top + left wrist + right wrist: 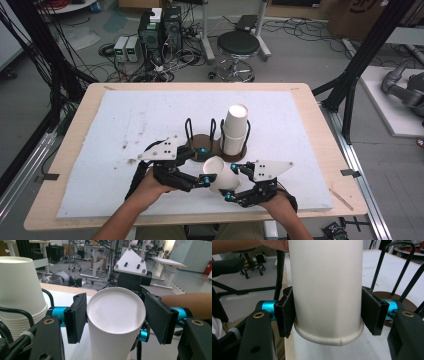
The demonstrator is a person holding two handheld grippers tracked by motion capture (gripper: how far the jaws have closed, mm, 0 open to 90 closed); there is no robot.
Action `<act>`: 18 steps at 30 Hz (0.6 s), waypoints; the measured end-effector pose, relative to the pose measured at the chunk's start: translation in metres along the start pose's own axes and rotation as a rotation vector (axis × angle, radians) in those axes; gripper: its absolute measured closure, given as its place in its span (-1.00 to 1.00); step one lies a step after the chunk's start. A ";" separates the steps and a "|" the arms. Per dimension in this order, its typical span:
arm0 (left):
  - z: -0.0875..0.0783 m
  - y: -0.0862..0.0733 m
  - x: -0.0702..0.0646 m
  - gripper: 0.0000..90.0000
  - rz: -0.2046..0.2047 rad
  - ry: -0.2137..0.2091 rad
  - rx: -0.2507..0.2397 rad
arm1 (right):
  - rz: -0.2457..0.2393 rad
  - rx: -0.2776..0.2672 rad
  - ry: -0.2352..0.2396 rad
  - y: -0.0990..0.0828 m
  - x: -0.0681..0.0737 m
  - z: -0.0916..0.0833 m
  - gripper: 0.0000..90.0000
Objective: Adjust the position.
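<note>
While both grippers meet near the table's front edge, at about six o'clock from the cup stack in the wire holder, a single white paper cup lies tilted between them. Left gripper pinches its base end – pads flat against the wall – and right gripper clamps it just above the rolled rim.
</note>
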State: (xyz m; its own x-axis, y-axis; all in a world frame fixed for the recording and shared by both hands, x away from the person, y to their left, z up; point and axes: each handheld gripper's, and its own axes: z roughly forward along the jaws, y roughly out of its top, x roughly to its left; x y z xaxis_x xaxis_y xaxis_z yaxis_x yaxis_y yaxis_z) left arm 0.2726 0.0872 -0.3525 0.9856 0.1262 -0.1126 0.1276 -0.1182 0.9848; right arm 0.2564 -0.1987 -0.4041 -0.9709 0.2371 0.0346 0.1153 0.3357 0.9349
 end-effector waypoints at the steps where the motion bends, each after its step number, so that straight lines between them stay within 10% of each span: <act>1: 0.000 -0.001 0.000 -0.20 -0.001 0.003 0.000 | -0.002 0.005 0.002 0.000 0.000 0.000 -0.18; 18: -0.010 -0.019 0.004 -0.62 -0.062 0.054 0.109 | -0.019 0.133 0.024 -0.002 -0.006 0.008 -0.16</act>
State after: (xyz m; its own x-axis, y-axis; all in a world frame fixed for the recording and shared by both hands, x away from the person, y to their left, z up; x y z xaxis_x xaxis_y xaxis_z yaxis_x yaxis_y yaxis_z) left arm 0.2735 0.0999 -0.3704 0.9685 0.1889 -0.1625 0.2022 -0.2143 0.9556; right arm 0.2640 -0.1940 -0.4090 -0.9778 0.2080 0.0271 0.1219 0.4581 0.8805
